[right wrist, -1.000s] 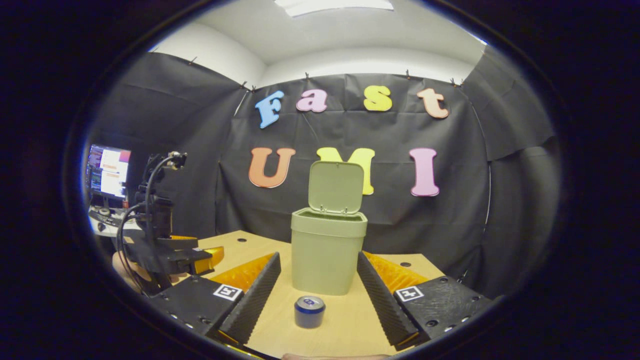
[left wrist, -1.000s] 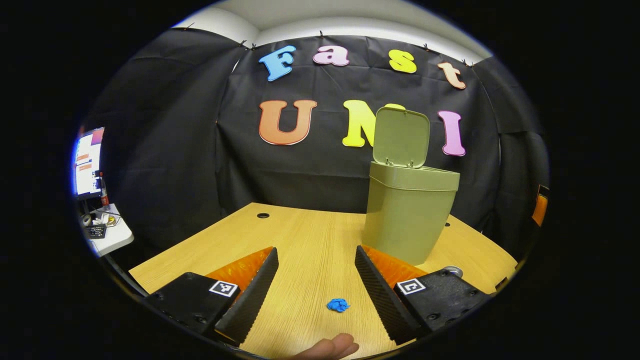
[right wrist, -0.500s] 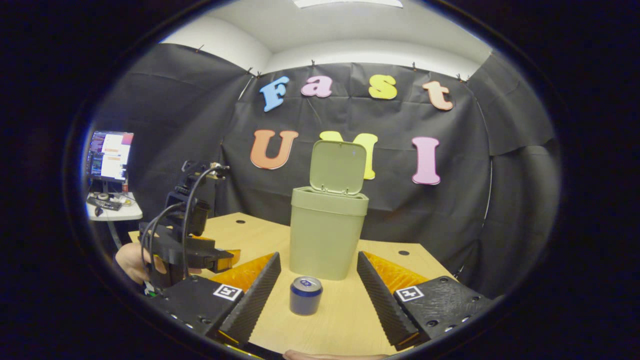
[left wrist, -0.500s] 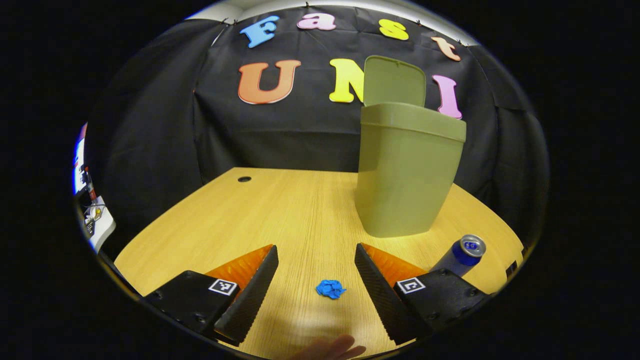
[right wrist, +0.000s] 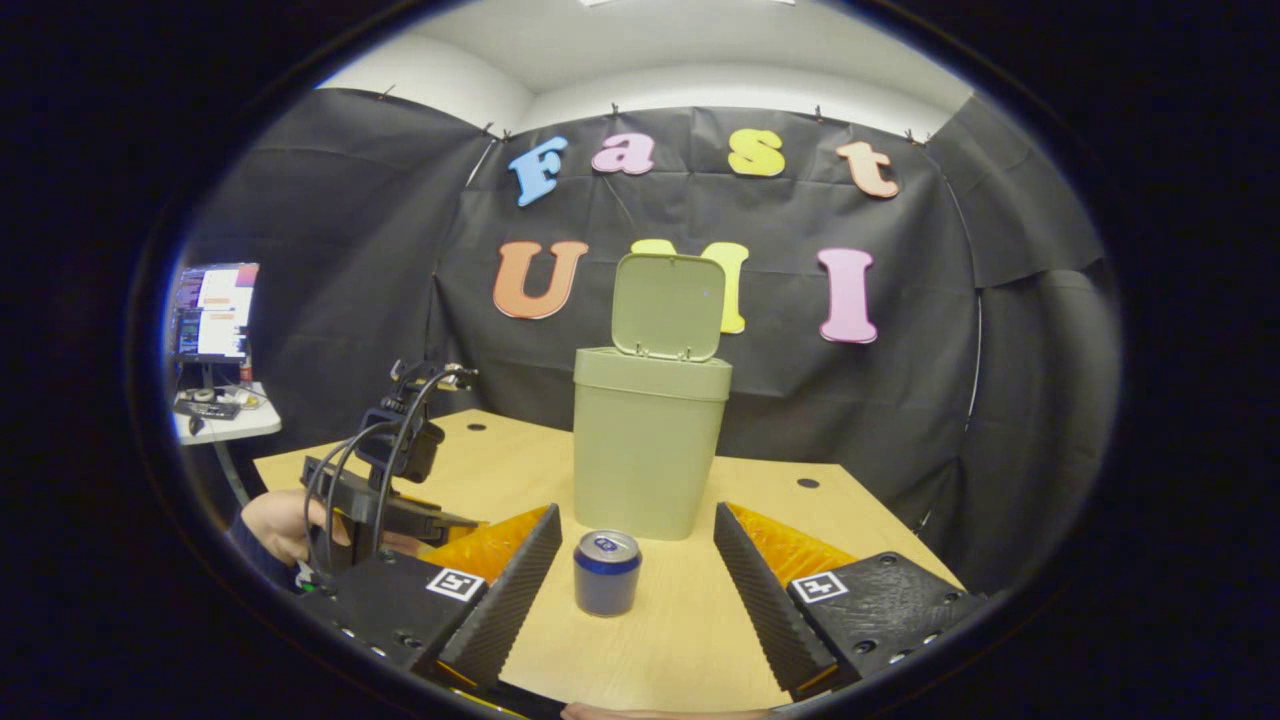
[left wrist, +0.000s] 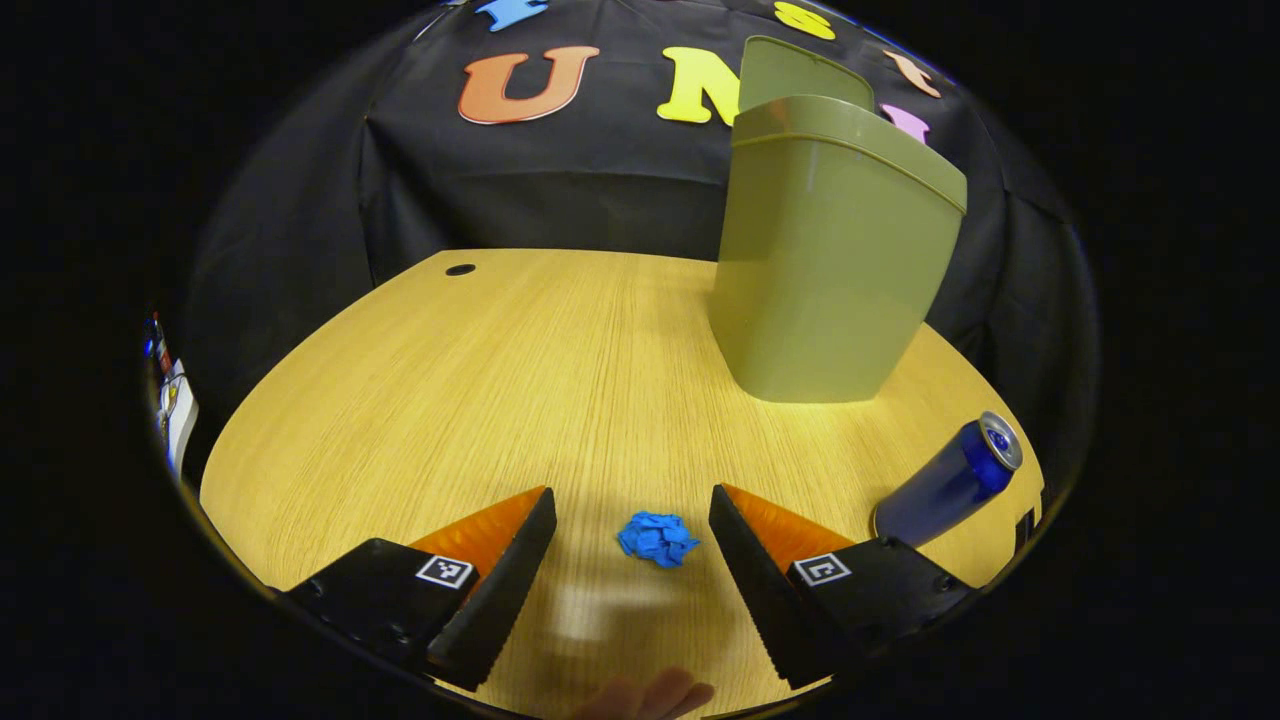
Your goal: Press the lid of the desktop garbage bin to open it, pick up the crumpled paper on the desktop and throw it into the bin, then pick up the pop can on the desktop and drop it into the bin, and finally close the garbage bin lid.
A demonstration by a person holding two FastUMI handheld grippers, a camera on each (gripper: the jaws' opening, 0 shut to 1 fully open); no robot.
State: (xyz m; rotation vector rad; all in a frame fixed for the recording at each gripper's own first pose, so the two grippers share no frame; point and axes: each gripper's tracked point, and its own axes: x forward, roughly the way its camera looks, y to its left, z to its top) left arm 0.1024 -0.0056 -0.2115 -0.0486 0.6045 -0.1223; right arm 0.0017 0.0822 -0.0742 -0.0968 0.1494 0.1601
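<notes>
In the left gripper view, the left gripper has its jaws spread wide at the bottom centre, bracketing the crumpled paper on the desktop. The bin, lid up, stands upper right. A good grasp likely means lowering until both fingers flank the paper, then closing gently. The right gripper, also wide, frames the pop can.

From low over the surface our left gripper view tilts down near the crumpled paper, our right gripper view sits level farther back, both sharing the bin and pop can.
</notes>
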